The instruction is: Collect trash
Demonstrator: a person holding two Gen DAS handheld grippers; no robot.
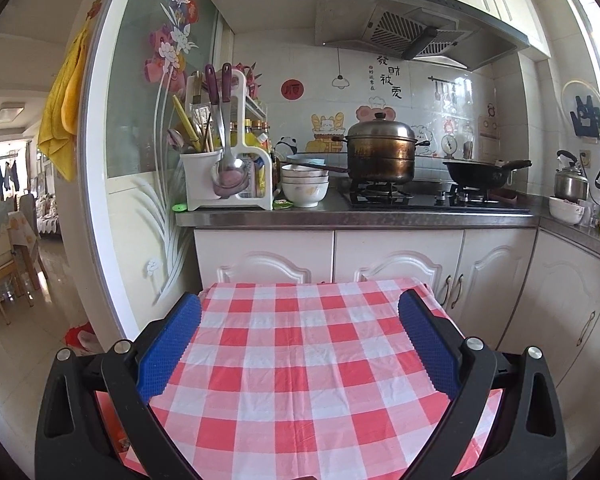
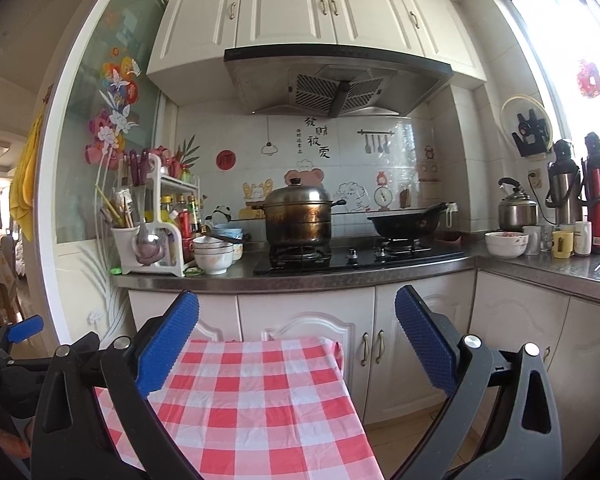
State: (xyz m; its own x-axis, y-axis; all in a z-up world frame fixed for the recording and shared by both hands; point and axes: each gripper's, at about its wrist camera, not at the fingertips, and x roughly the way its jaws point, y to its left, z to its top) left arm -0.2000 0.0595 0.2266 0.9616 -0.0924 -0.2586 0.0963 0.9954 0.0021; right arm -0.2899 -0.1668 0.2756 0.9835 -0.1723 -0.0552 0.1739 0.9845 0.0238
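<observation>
Both the left claw [image 1: 300, 356] and right claw [image 2: 296, 356] hover spread and empty above the checked worktop [image 1: 300, 380], so first look for trash.

Bright window [image 2: 572, 40] daylight, fisheye-warped edges

Both wrist cameras sit low above the table [image 1: 300, 360], facing the stove [image 1: 380, 194] counter. The right view sits farther right and higher, sharing table [image 2: 240, 420], stove [image 2: 300, 256] and cabinets.
</observation>
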